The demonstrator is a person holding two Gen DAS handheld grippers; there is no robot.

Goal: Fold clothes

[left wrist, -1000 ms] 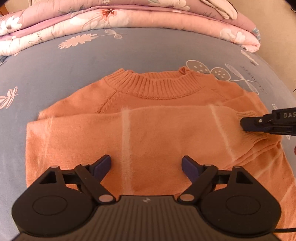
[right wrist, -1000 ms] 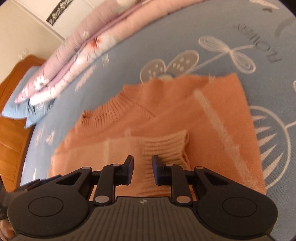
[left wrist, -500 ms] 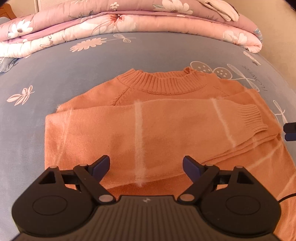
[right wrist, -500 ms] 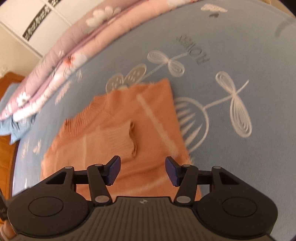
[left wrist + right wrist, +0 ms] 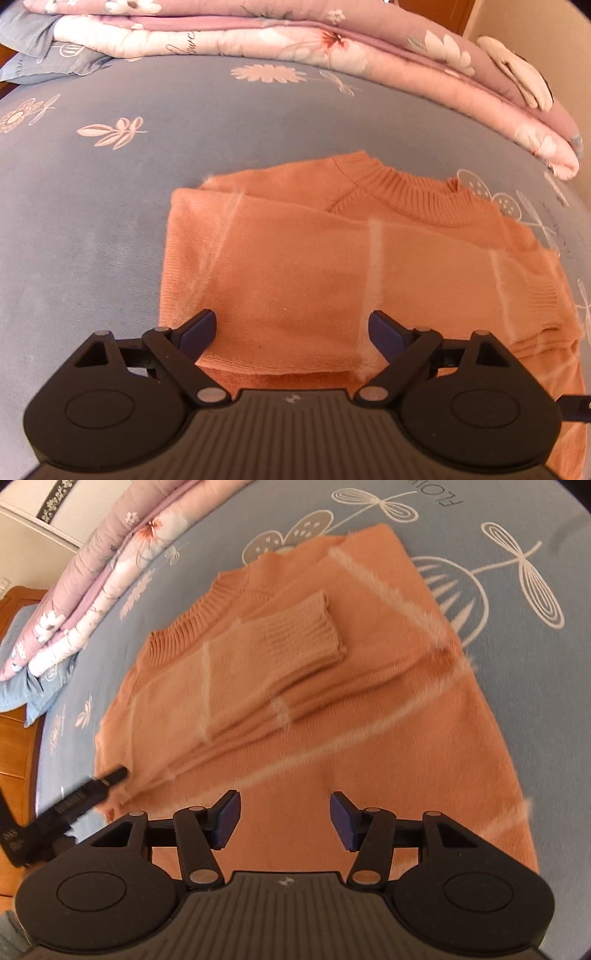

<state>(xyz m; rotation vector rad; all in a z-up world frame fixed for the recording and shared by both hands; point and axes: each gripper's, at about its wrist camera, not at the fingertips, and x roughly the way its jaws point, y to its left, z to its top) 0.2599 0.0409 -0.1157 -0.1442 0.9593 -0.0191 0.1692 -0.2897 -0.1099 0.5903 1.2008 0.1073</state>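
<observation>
left gripper (image 5: 293, 330): jaws spread wide, nothing in them, hanging just over the near left part of the sweater

right gripper (image 5: 285, 819): jaws wide open too, empty, over the sweater's lower body

sweater (image 5: 332, 273): orange knit, lying flat on the bed right ahead of both sets of jaws, collar at the far end

sleeves: both folded across the chest, one on top of the other; from the right cam the top one's ribbed cuff (image 5: 306, 627) sits ahead of the jaws, a bit left of centre

pale lines: a few fuzzy light stripes run over the knit, one (image 5: 375, 273) just ahead of the left gripper's right jaw

other gripper in shot: the left one's dark tip (image 5: 110, 777) pokes in at the right cam's left edge, by the sweater's edge, pretty blurry

bed (image 5: 92, 229): blue-grey sheet with white flower prints, all around the sweater

quilts (image 5: 332, 44): pink floral stack, folded, way past the collar at the far end
</observation>
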